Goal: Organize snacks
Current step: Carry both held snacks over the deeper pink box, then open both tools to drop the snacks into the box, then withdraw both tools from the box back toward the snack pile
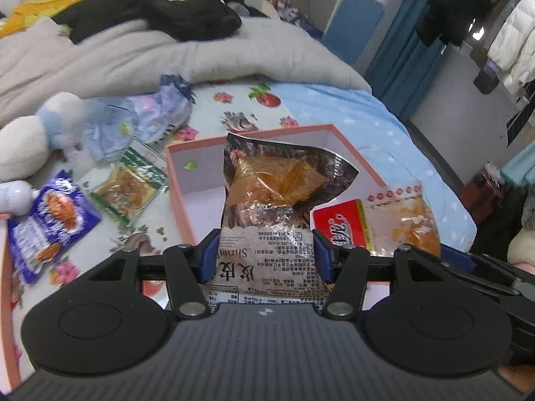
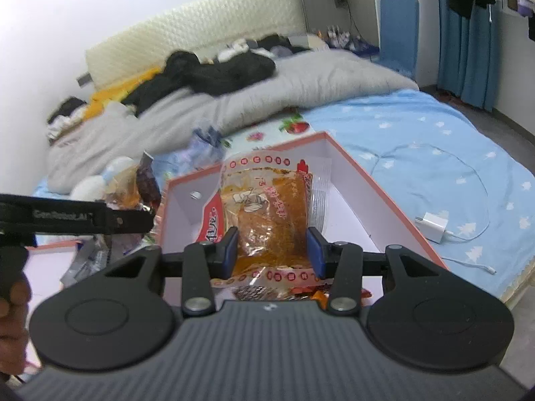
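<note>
Both units loaded, held over the pink box [image 1: 254, 137] on the bed.

L gripper [image 1: 265, 254]: clamped on the brown shrimp-snack packet [image 1: 277, 197], pads on its lower printed part, packet standing up ahead of the fingers, above the box's near-left wall. Foil/film bag, crinkled, puffed at top. Judged light, soft, slippery; contents prob. brittle, so pinch on the flat seal end, not the filled belly.

R gripper [image 2: 272, 250]: closed on the red-and-clear spicy snack packet [image 2: 267, 200], pads squeezing its middle; packet points fwd over the box interior. Film looks limp, oily filling inside; judged light and floppy, will droop if held by one corner. Seam edge is the better hold.

Box interior: white, looks mostly bare ahead of R fingers; far corner partly hidden by the packet, can't say for sure.

Left of L gripper, loose on the sheet: purple packet [image 1: 50, 220], green packet [image 1: 128, 190], pale-blue wrappers [image 1: 147, 117]. All flat pouches, similar handling expected. Charger [image 2: 431, 225] w/ cable lies right of box.
</note>
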